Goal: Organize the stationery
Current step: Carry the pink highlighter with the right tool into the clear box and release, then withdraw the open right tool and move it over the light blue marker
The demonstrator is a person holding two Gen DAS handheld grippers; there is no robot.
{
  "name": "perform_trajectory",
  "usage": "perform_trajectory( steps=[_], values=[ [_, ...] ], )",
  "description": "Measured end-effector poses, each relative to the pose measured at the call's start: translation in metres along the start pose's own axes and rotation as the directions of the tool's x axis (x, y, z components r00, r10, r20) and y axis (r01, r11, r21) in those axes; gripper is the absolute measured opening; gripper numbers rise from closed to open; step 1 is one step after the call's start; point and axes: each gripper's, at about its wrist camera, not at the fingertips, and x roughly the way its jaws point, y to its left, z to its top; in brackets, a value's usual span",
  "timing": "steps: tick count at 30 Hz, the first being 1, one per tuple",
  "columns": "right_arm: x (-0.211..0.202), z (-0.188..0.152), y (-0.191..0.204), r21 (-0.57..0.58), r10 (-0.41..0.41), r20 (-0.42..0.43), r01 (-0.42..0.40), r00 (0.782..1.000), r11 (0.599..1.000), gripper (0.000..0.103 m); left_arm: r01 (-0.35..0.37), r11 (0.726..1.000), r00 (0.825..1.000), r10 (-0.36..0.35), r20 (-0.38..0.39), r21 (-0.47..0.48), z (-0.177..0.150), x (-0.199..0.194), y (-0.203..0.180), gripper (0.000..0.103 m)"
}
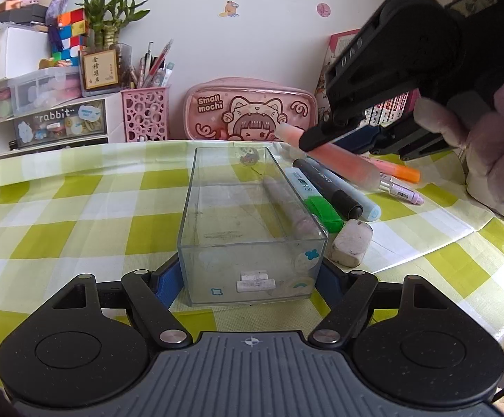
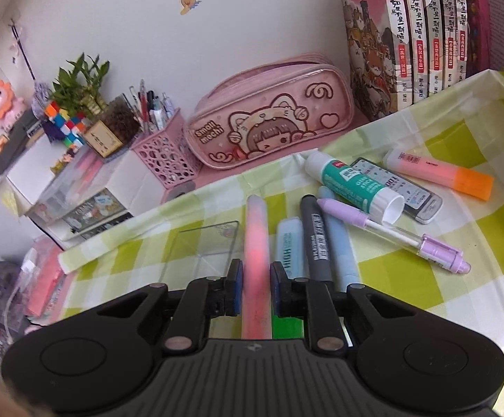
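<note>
Now, largest first:
Table: green-and-white checked tablecloth [image 1: 78, 215] covers it, and all the stationery lies on that cloth.
Back row: pink "Small mochi" zip pencil case [image 2: 269, 118] lies against the wall, with a pink perforated pen cup [image 2: 163, 158] to its left and a row of upright books [image 2: 422, 34] to its right.
Box: clear rectangular plastic box [image 1: 252, 236] sits lengthwise in front of my left gripper [image 1: 252, 278]; a pale pen-shaped thing lies along its right inner wall, too blurred to name.
Left gripper: my blue pads sit against the two near corners of the box, one on each side, clamping its near end.
Right gripper: my right gripper [image 2: 256, 285] is closed on a pink-orange highlighter without a visible cap [image 2: 257, 243], lifted off the cloth, just right of the box.
Loose pile: right of the box, side by side, lie a pale-blue highlighter with a green cap [image 1: 316, 201], a dark grey marker [image 2: 316, 239] and a light-blue pen [image 2: 339, 243].
Farther right: white-and-green glue stick [image 2: 352, 184], lilac click pen with a clear barrel [image 2: 394, 232] and a pink highlighter with an orange cap [image 2: 439, 173].
Eraser: dirty white block eraser [image 1: 351, 245] just beside the box's near right corner.
</note>
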Motion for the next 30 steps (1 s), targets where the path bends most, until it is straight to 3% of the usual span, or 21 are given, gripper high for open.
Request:
perform_trajectory(
  steps=[3,6,13,17,30],
  values=[
    [0.002,0.000,0.011,0.039,0.085,-0.054,-0.083,0.995,0.996,0.020,0.000,1.000,1.000,0.000,0.000,0.000,0.000,0.000,0.000,0.075],
    [0.017,-0.004,0.020,0.074,0.125,-0.127,-0.116,0.984,0.990,0.020,0.000,1.000,1.000,0.000,0.000,-0.001,0.000,0.000,0.000,0.075],
    [0.045,-0.001,0.027,0.095,0.059,-0.189,-0.042,0.980,0.995,0.020,0.003,1.000,1.000,-0.003,0.001,-0.001,0.001,0.000,-0.001,0.075],
    [0.057,0.002,0.027,0.128,0.063,-0.222,-0.035,0.973,0.991,0.021,0.003,1.000,1.000,-0.003,0.001,0.000,0.001,0.001,-0.002,0.075],
    [0.043,0.004,0.028,0.112,0.095,-0.184,-0.075,0.978,0.991,0.025,0.004,1.000,1.000,-0.004,0.001,0.000,0.001,0.001,-0.001,0.075]
  ],
)
